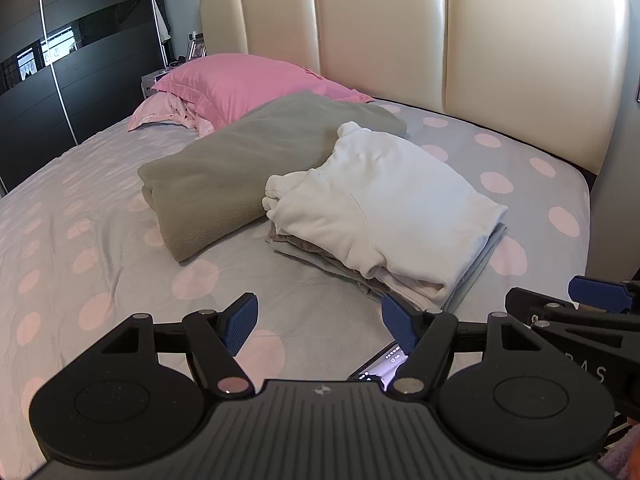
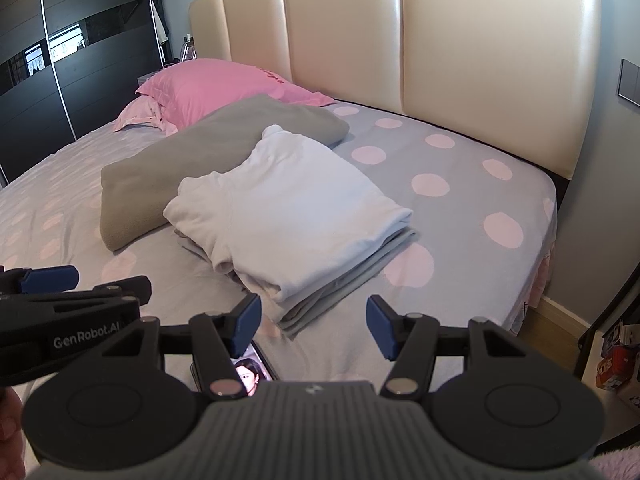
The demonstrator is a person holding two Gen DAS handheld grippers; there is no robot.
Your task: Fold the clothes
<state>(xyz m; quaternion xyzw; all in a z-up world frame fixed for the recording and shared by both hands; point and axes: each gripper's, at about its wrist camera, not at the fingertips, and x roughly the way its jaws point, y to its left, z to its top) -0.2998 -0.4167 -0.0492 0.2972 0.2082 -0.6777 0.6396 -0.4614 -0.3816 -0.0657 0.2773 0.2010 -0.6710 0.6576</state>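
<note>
A folded white sweatshirt (image 1: 384,196) lies on top of a stack of folded grey and beige clothes (image 1: 472,276) on the bed; it also shows in the right wrist view (image 2: 288,208). Left of the stack lies a folded olive-grey blanket (image 1: 240,160), also in the right wrist view (image 2: 192,152). My left gripper (image 1: 318,322) is open and empty, hovering over the sheet in front of the stack. My right gripper (image 2: 312,322) is open and empty, just in front of the stack's near corner. Each gripper shows at the edge of the other's view.
The bed has a grey sheet with pink dots (image 1: 80,240). Pink pillows (image 1: 240,84) lie at the cream padded headboard (image 1: 400,32). A phone with a lit screen (image 2: 252,372) lies on the sheet under the grippers. A dark wardrobe (image 1: 60,60) stands left. The bed's right edge (image 2: 548,240) drops to the floor.
</note>
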